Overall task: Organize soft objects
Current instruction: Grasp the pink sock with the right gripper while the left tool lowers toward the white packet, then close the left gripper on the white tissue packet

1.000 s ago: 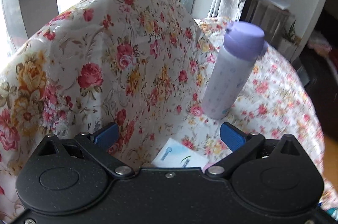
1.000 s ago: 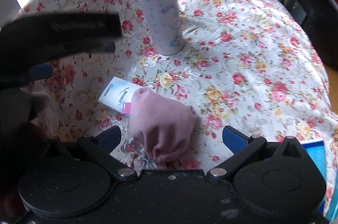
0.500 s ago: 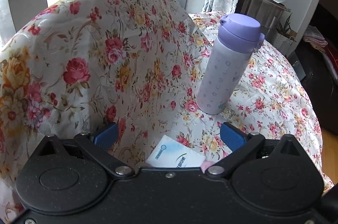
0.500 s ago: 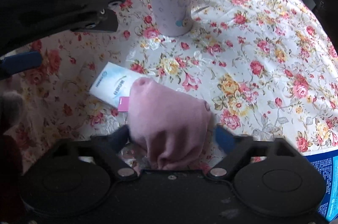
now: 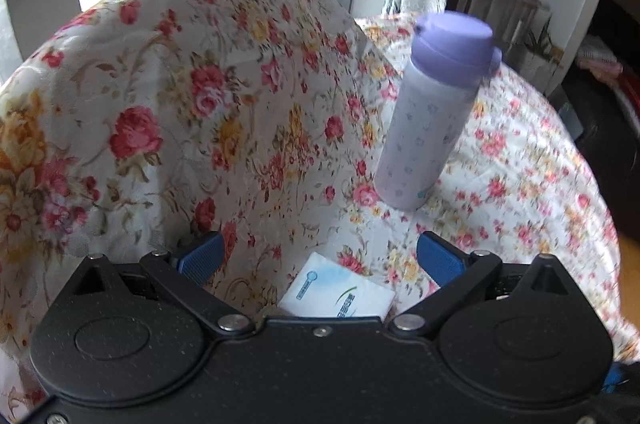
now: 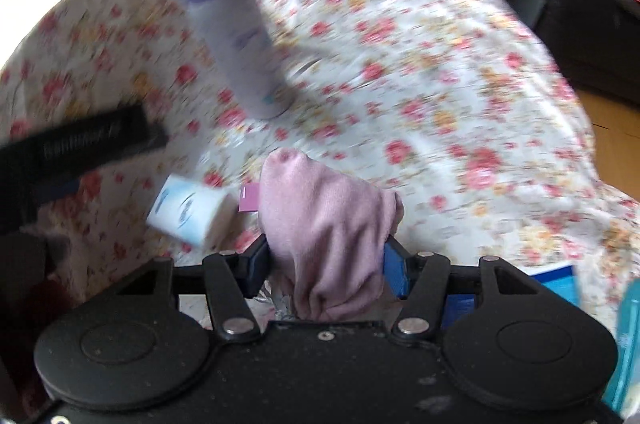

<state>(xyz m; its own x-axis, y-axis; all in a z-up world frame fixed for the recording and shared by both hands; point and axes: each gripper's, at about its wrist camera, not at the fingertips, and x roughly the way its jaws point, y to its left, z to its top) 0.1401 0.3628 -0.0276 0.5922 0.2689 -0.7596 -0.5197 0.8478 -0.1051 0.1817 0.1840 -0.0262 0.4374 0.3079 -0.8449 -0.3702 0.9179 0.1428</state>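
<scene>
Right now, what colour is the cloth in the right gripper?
Dusty pink, plain knit cloth, pinched in the right gripper. Shows best in the right wrist view.

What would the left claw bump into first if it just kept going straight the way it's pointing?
Probably the white tissue packet, lying on the floral cloth between the open left claw's fingers. The purple bottle stands farther off, though depth is hard to judge.

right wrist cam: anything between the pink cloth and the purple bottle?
Nothing but bare flowered cover lies between the pink cloth and the purple bottle in the right wrist view; the white packet sits off to the side.
</scene>
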